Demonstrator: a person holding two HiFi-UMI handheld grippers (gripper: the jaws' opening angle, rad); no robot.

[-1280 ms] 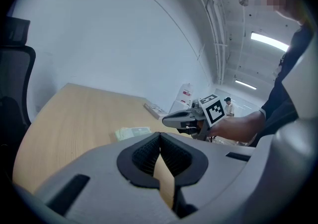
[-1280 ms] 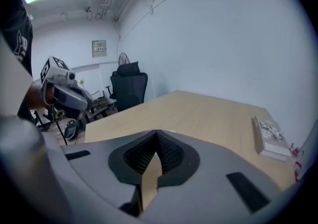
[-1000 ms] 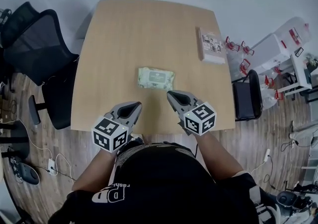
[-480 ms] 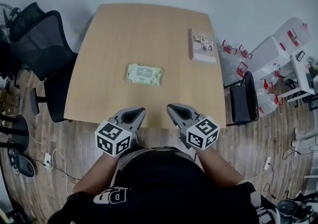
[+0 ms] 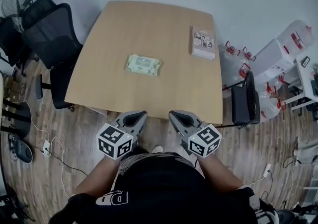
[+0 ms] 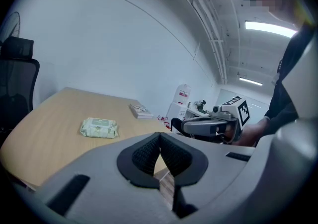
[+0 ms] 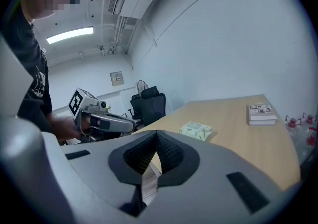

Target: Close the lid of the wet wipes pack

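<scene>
The wet wipes pack (image 5: 143, 64), pale green with a flat label on top, lies on the wooden table (image 5: 149, 24) left of its middle. It also shows in the left gripper view as a small pack (image 6: 99, 127) and in the right gripper view (image 7: 196, 129). My left gripper (image 5: 135, 117) and right gripper (image 5: 177, 117) hang side by side over the floor, just off the table's near edge and well short of the pack. Both are shut with nothing between the pads (image 6: 149, 154) (image 7: 167, 152).
A thin book (image 5: 203, 42) lies at the table's far right edge. Black office chairs (image 5: 49, 34) stand to the left and another chair (image 5: 243, 101) to the right. Water jugs (image 5: 293, 34) and cables crowd the floor at the right.
The person has stepped back from the table. Both grippers, earlier over its near edge, now hang over the floor, and the pack lies farther from them.
</scene>
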